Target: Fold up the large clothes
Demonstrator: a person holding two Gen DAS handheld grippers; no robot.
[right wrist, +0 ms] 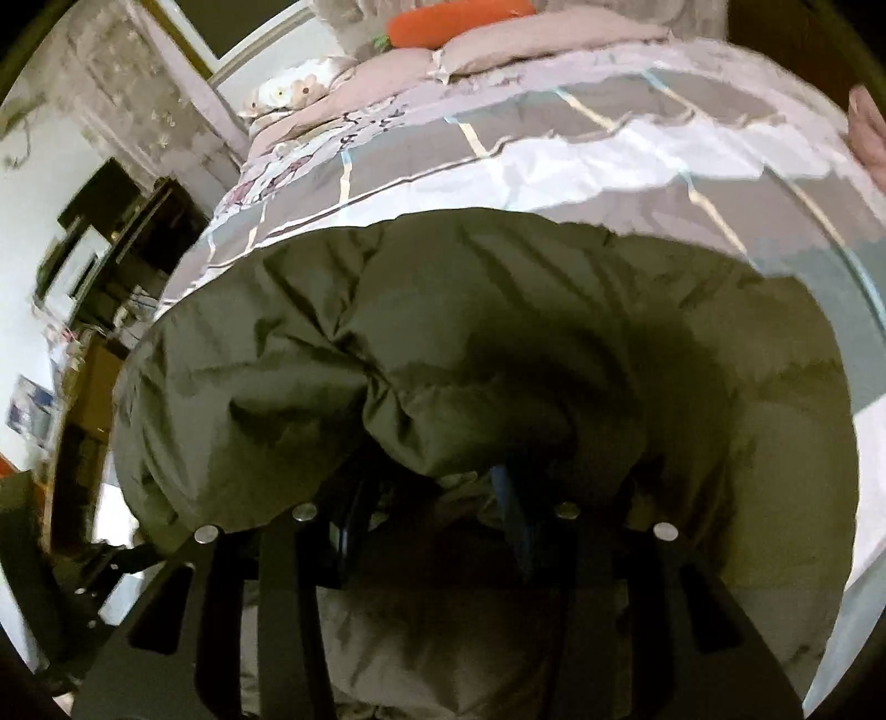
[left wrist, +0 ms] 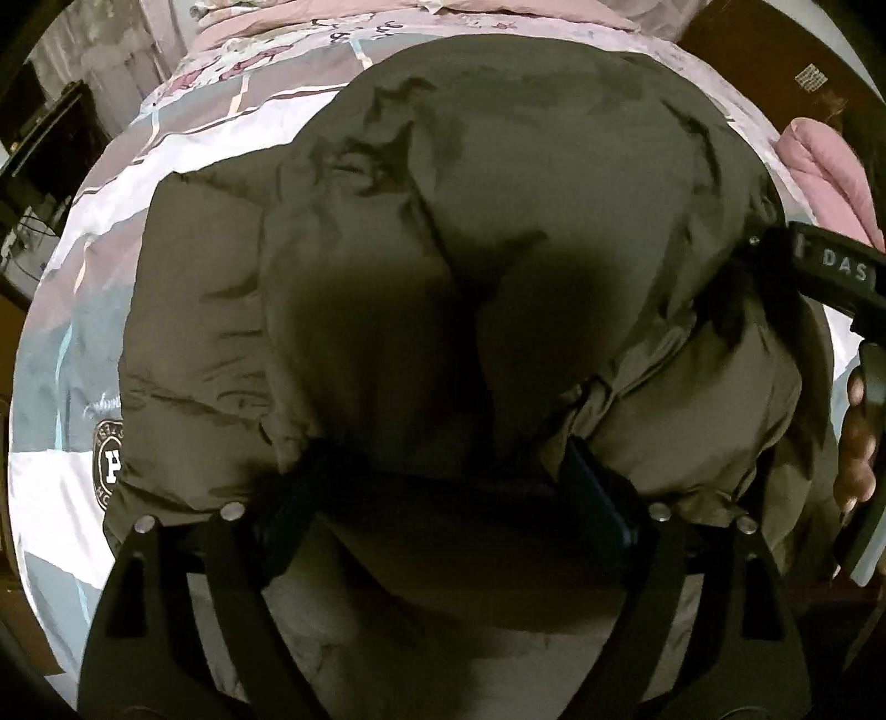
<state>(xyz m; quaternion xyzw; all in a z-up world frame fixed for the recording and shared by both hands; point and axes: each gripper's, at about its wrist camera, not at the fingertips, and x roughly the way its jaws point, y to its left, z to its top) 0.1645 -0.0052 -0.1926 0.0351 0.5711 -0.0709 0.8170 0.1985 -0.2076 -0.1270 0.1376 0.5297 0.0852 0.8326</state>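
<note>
A large olive-green puffy jacket (left wrist: 443,221) lies bunched on a bed and fills most of both views (right wrist: 443,343). My left gripper (left wrist: 443,471) has its jaws wide apart, with the jacket's thick edge bulging between the fingers. My right gripper (right wrist: 426,498) also has its fingers apart around a fold of the jacket, whose fabric drapes over the fingertips and hides them. The right gripper's body (left wrist: 830,266) also shows at the jacket's right edge in the left wrist view, with the person's hand on it.
The bed cover (right wrist: 554,160) is a grey, white and pink patchwork print. Pink pillows and an orange carrot-shaped cushion (right wrist: 459,22) lie at the head of the bed. A dark cabinet with clutter (right wrist: 127,249) stands left of the bed.
</note>
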